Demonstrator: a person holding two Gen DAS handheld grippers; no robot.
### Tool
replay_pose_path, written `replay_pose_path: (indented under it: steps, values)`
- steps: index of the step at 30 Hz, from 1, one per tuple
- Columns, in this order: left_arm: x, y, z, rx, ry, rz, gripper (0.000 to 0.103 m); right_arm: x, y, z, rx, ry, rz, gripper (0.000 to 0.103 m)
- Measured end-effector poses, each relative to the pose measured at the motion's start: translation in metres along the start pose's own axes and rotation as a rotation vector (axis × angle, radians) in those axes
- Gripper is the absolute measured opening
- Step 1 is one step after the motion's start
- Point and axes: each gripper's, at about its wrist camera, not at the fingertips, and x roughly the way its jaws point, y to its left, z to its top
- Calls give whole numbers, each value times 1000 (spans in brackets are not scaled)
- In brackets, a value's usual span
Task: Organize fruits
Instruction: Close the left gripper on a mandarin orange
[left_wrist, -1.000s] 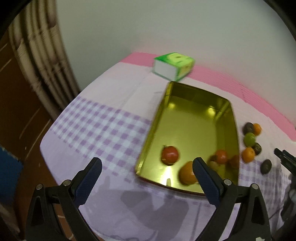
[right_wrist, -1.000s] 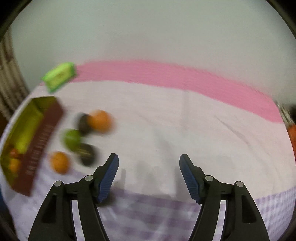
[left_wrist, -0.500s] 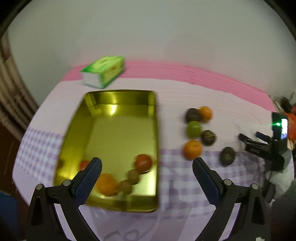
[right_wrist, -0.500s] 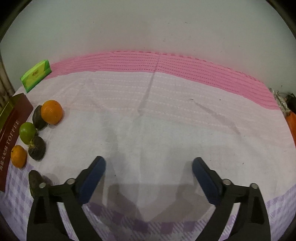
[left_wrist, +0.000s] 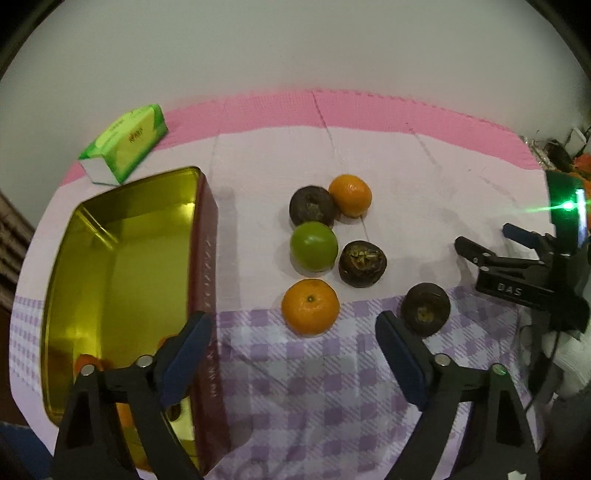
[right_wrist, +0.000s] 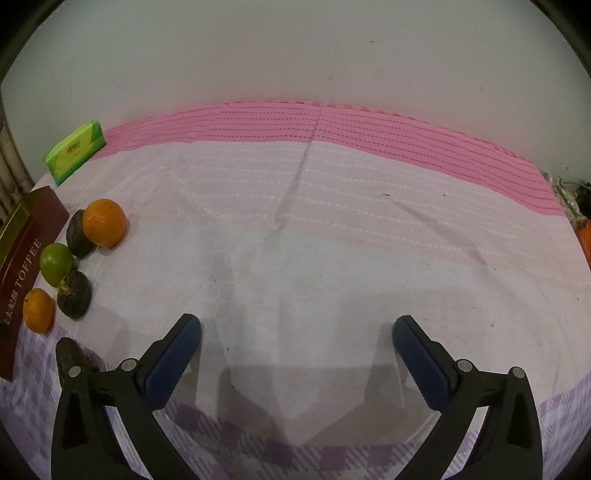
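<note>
Left view has swung: gold tin went from frame center to the left edge, loose fruit now center. Left gripper jaws closing, nothing between them, near orange just above the gap. Green lime, far orange and three dark brown fruits sit clustered on the cloth. Tin holds some orange fruit at lower left. Right gripper was half shut, now opening wide over bare cloth, empty.

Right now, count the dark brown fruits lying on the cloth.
3: one touching the far orange, one right of the lime, one nearest, on the checks.
</note>
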Motion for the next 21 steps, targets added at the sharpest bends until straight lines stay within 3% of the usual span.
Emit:
replay_pose_path:
  steps: [4,15,18,21]
  values:
    - [13,2,3,-7,32,-6,74,0,1,0,0,1,0,103]
    - [30,2,8,-7,68,-9,60,0,1,0,-1,3,1,103]
    - [32,1,9,-5,68,-12,51,0,1,0,-1,3,1,103]
    - [33,-3,9,9,63,4,50,0,1,0,0,4,1,103]
